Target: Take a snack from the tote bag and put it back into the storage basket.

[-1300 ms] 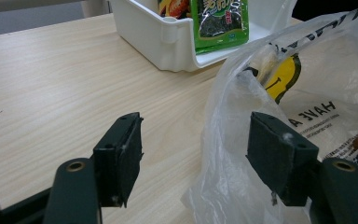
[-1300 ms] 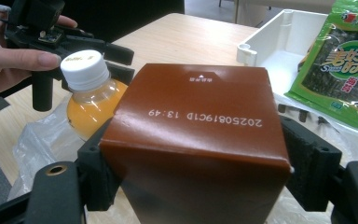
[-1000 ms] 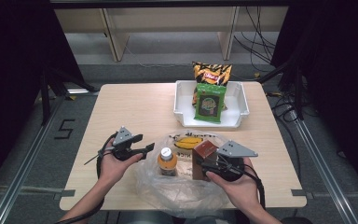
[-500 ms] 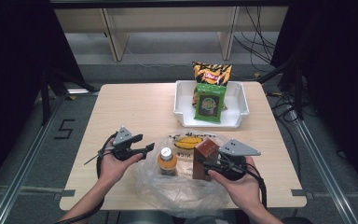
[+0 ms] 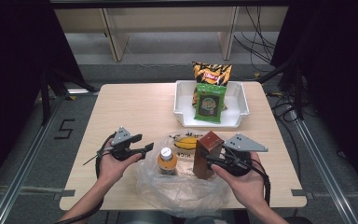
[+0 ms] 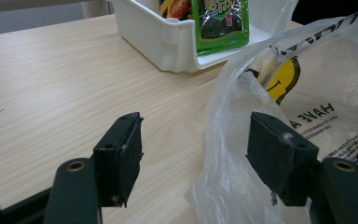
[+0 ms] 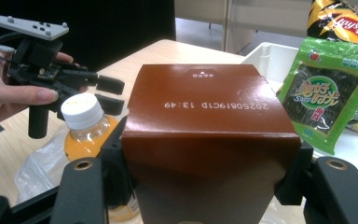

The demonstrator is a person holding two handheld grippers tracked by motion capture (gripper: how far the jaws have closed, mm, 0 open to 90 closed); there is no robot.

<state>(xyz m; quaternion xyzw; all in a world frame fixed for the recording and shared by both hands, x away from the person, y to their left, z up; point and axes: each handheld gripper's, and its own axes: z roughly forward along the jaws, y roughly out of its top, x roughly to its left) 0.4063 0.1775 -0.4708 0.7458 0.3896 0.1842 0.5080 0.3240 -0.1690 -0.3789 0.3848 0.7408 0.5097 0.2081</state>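
Two grippers: low centre of the high view, either side of a plastic bag [image 5: 182, 186].
Right gripper [image 7: 205, 163]: jaws pinch a brown carton [image 7: 209, 140], upright over the bag.
Left gripper [image 6: 196, 158]: jaws spread; the bag's rim lies between them, against the right pad.
Bottle [image 5: 167, 161]: upright in the bag, just left of the carton.
Room: bare table [image 5: 130, 107] at upper left; white tray [image 5: 240, 105] with snack packets at upper right.

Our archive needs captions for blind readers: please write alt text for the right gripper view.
The right gripper clamps a brown carton between its black jaws. Behind it to the left stands an orange drink bottle with a white cap, and a hand holds the left gripper; a green seaweed packet leans at right.
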